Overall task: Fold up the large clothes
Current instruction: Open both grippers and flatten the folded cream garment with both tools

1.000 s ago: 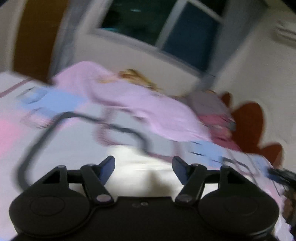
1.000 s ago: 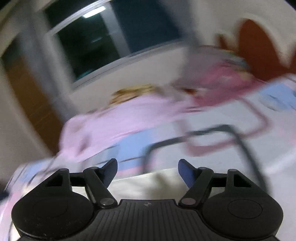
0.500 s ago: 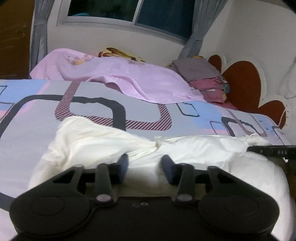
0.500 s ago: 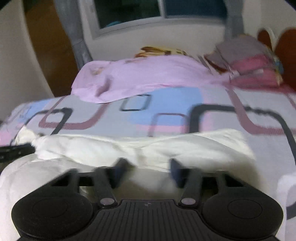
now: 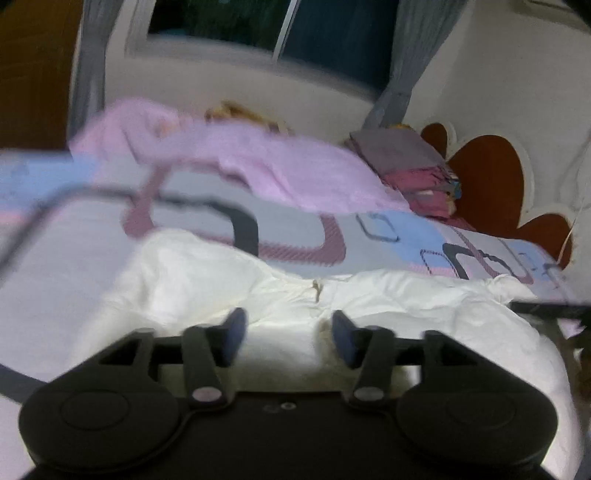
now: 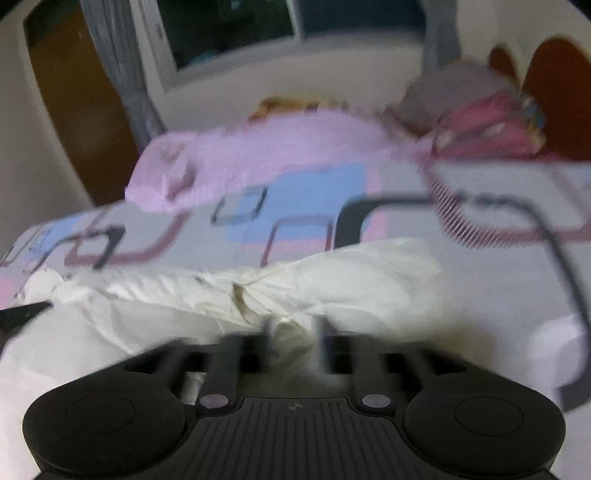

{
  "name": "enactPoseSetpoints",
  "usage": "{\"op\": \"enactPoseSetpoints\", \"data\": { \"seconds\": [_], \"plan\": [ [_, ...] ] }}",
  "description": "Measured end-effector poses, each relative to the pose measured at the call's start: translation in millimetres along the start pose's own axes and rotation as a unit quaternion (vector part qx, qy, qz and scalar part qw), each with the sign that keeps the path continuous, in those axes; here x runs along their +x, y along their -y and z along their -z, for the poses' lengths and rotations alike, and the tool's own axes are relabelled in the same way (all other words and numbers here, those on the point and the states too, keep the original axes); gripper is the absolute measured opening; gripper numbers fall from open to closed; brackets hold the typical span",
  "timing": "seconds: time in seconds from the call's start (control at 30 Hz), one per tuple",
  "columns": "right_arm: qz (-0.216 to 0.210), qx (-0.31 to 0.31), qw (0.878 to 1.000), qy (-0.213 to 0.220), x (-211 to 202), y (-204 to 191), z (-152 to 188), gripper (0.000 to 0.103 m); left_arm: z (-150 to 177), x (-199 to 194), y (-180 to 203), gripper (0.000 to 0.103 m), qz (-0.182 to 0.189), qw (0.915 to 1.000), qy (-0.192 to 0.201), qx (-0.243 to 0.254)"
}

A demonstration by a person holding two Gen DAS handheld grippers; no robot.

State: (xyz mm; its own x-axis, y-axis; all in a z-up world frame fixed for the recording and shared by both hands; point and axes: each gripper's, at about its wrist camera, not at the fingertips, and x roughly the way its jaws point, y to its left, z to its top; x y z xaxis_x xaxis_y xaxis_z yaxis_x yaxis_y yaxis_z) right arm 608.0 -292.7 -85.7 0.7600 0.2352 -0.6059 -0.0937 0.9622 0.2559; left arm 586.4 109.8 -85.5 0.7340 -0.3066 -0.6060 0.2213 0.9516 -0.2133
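Left gripper: your left gripper (image 5: 286,332) sits lowest in the left wrist view, its blue fingers (image 5: 232,328) spread apart and opening wider, with nothing pinched between them.
Right gripper: your right gripper (image 6: 293,339) is blurred in the right wrist view; its jaws are opening, and the cream cloth shows in the gap, but you cannot tell whether the pads touch it.
Garment: the cream white garment (image 5: 295,295) lies bunched across the bed right in front of both grippers, with a puckered seam near its middle; from your right side it shows as a long crumpled ridge (image 6: 332,280).
Other tool: a dark tip of the other gripper pokes in at the right edge of the left view (image 5: 546,308) and at the left edge of the right view (image 6: 22,314), beside the garment's ends.
Bedsheet: the patterned bedsheet (image 5: 388,236), grey, blue and pink with rounded squares, lies under the garment and runs on beyond it.
Pink blanket: a pale pink blanket (image 5: 277,170) is heaped farther back on the bed.
Folded stack: grey and magenta folded clothes (image 5: 413,166) rest near the headboard (image 5: 487,177).
Far wall: a dark window (image 5: 258,22) with grey curtains (image 5: 402,55), and a brown door (image 6: 74,92).
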Motion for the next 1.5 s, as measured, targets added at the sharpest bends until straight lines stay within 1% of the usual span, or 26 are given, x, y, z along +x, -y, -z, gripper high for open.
{"op": "enactPoseSetpoints", "data": {
  "seconds": [0.03,0.07,0.13,0.17,0.23,0.3,0.37,0.4,0.47,0.6,0.67,0.7,0.77,0.83,0.93,1.0,1.03,1.1,1.17,1.2,1.23,1.3,1.4,1.43,1.47,1.5],
  "plan": [
    [-0.015,-0.008,1.0,0.019,-13.6,-7.5,0.7,0.087,0.7,-13.8,9.3,0.081,-0.006,0.9998,0.015,0.009],
    [-0.031,-0.013,0.999,0.023,-23.4,-16.8,2.1,0.087,2.2,-26.9,18.8,0.081,0.003,0.9994,0.031,0.013],
    [-0.05,-0.033,0.998,0.012,-31.2,-39.9,9.1,0.086,7.4,-44.6,44.1,0.08,0.029,0.9982,0.048,0.018],
    [-0.053,-0.046,0.997,0.007,-31.5,-50.1,13.9,0.079,10.0,-46.8,56.0,0.08,0.037,0.9978,0.049,0.025],
    [-0.044,-0.071,0.996,-0.011,-24.8,-67.5,24.9,0.077,18.1,-43.8,81.5,0.078,0.033,0.9975,0.042,0.045],
    [-0.031,-0.077,0.996,-0.034,-13.0,-75.0,36.9,0.077,27.8,-30.8,96.6,0.078,0.023,0.9977,0.018,0.062],
    [-0.008,-0.089,0.994,-0.056,1.6,-76.5,51.4,0.077,40.3,-11.0,101.3,0.08,0.002,0.9972,-0.023,0.071],
    [-0.007,-0.093,0.994,-0.058,8.0,-74.7,56.7,0.077,47.2,-3.3,100.0,0.081,-0.008,0.9966,-0.032,0.075],
    [-0.007,-0.089,0.994,-0.063,15.9,-71.9,64.3,0.077,55.4,3.5,94.0,0.081,-0.008,0.9971,-0.033,0.069],
    [-0.004,-0.098,0.992,-0.077,22.7,-71.2,64.5,0.078,55.0,9.0,96.0,0.081,-0.015,0.9962,-0.044,0.074],
    [-0.001,-0.088,0.993,-0.075,7.0,-70.4,56.8,0.077,48.9,-2.9,95.4,0.076,-0.021,0.996,-0.05,0.07],
    [-0.009,-0.076,0.995,-0.056,-11.4,-68.4,52.0,0.077,44.3,-16.3,96.0,0.073,-0.025,0.9966,-0.041,0.067],
    [-0.011,-0.073,0.997,-0.031,-45.9,-66.2,51.7,0.077,42.0,-48.4,98.3,0.08,-0.021,0.9975,-0.001,0.067],
    [-0.015,-0.083,0.996,-0.02,-66.4,-67.4,58.4,0.077,45.2,-69.8,103.3,0.082,-0.009,0.9978,0.014,0.064],
    [-0.012,-0.091,0.995,-0.045,-68.0,-70.6,78.8,0.077,60.7,-76.7,117.9,0.082,0.001,0.9972,0.007,0.074],
    [0.007,-0.105,0.992,-0.07,-55.1,-73.7,94.7,0.077,76.0,-63.3,125.5,0.082,-0.002,0.9964,-0.02,0.082],
    [0.013,-0.108,0.991,-0.073,-49.9,-74.5,101.4,0.077,84.7,-54.3,127.5,0.083,-0.012,0.9955,-0.034,0.088],
    [0.018,-0.105,0.992,-0.073,-44.7,-73.9,107.1,0.077,95.0,-44.1,123.1,0.084,-0.02,0.9962,-0.036,0.078],
    [0.016,-0.102,0.992,-0.079,-46.8,-74.1,105.5,0.077,90.7,-46.2,120.9,0.083,-0.02,0.9964,-0.043,0.07],
    [0.016,-0.093,0.993,-0.075,-54.4,-71.2,101.7,0.077,86.8,-50.7,120.1,0.075,-0.027,0.9963,-0.044,0.069],
    [0.016,-0.082,0.995,-0.061,-66.4,-64.9,99.0,0.077,82.1,-59.5,116.1,0.072,-0.039,0.9967,-0.033,0.064],
    [0.025,-0.068,0.997,-0.038,-92.7,-48.3,94.8,0.077,78.6,-79.3,102.2,0.077,-0.052,0.9972,-0.004,0.053],
    [0.054,-0.049,0.997,-0.03,-118.1,-20.6,95.1,0.077,80.8,-104.7,72.8,0.078,-0.09,0.9952,0.009,0.038],
    [0.061,-0.043,0.997,-0.032,-123.3,-12.6,97.1,0.075,83.4,-109.8,64.2,0.078,-0.099,0.9946,0.006,0.033],
    [0.068,-0.038,0.996,-0.039,-125.4,-4.3,100.8,0.065,86.8,-113.3,55.3,0.078,-0.107,0.9939,0.001,0.026],
    [0.075,-0.032,0.995,-0.05,-123.2,2.8,102.9,0.061,90.3,-113.7,47.3,0.077,-0.115,0.9932,-0.006,0.019]
  ]
}}
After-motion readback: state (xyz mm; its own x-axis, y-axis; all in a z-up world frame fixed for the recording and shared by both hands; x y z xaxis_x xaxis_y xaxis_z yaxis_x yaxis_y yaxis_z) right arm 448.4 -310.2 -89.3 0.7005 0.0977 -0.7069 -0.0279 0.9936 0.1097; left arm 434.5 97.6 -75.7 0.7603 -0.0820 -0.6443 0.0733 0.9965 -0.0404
